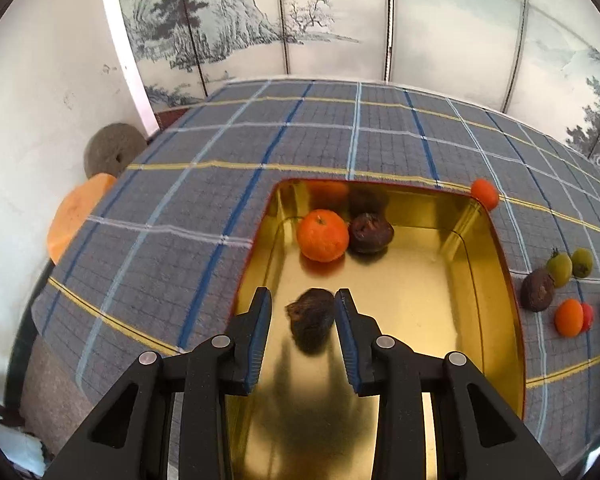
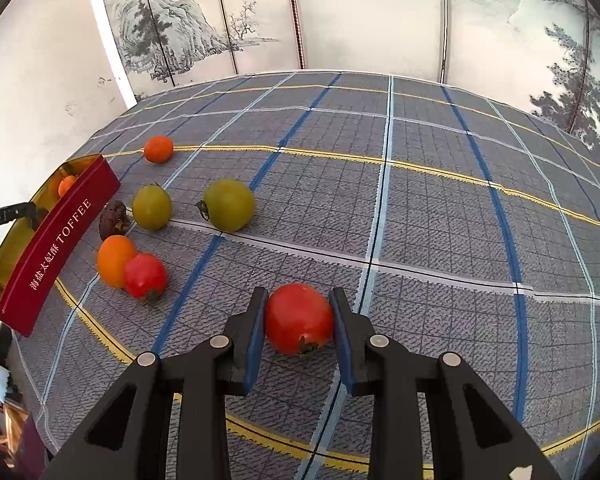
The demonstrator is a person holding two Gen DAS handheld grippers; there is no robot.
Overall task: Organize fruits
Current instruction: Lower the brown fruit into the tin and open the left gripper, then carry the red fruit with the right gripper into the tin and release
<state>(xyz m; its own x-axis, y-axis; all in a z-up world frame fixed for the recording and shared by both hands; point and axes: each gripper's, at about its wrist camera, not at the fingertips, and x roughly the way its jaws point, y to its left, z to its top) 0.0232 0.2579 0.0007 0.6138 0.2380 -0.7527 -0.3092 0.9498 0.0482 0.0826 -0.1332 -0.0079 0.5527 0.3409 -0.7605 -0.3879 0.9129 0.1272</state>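
gold-lined toffee tin (image 1: 496, 264), red on the outside, resting on a grey plaid tablecloth (image 1: 220, 184) and serving as the collecting box. inside, at the far end, an orange fruit (image 1: 323, 235) touching a dark wrinkled fruit (image 1: 370, 233), both mirrored in the shiny wall behind. nearer the camera, left gripper (image 1: 302, 312) hanging over the tin floor with a second dark shrivelled fruit (image 1: 311, 322) between its blue pads; jaws narrow, right pad at the fruit's edge, a sliver of gap on the left side, blur on the fruit, so probably being let go rather than firmly clamped. seen from the right wrist, right gripper (image 2: 299, 320) closed narrow on a red tomato (image 2: 299, 317), pads pressing both sides, low over the cloth well away from the tin. left on the cloth beside the tin's red wall: a small orange fruit (image 2: 158, 149) by the far corner, two green tomatoes (image 2: 152, 207) (image 2: 229, 205), another dark wrinkled fruit (image 2: 114, 220), and an orange tomato (image 2: 114, 261) touching a smaller red tomato (image 2: 145, 276). judged progress: roughly a third done, two fruits settled, one arriving, one gripped, six untouched. no sorting by kind visible yet inside the tin.
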